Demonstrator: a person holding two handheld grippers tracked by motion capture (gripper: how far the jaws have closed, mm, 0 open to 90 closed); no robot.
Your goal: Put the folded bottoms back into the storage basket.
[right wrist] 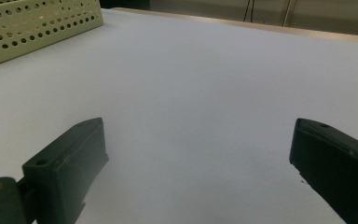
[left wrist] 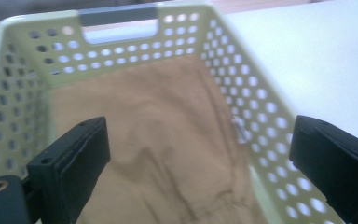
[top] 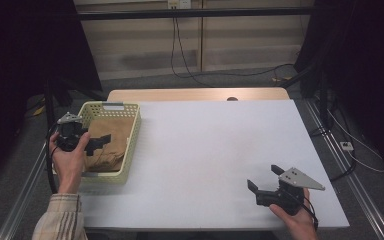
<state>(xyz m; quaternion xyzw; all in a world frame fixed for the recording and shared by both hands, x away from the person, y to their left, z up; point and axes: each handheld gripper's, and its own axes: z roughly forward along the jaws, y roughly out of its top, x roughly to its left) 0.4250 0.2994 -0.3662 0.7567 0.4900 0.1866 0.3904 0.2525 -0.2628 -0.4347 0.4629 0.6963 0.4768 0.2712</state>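
Observation:
A pale yellow perforated basket (top: 133,131) stands on the left side of the white table (top: 210,150). Inside it lies a crumpled brown cloth (top: 111,131). My left gripper (top: 99,142) hangs over the basket's left part, open, with its jaws above the cloth and nothing between them. From the left gripper view, the brown cloth (left wrist: 163,140) fills the basket (left wrist: 256,107) floor between the spread jaws of the left gripper (left wrist: 200,163). My right gripper (top: 265,178) rests near the table's front right corner, open and empty. Its jaws point left over bare table in the right gripper view (right wrist: 200,163).
The basket's wall (right wrist: 37,23) shows at the far left in the right gripper view. A wooden strip (top: 200,94) runs along the table's far edge. Cables (top: 180,60) trail on the floor beyond, and metal rails (top: 340,160) flank the table.

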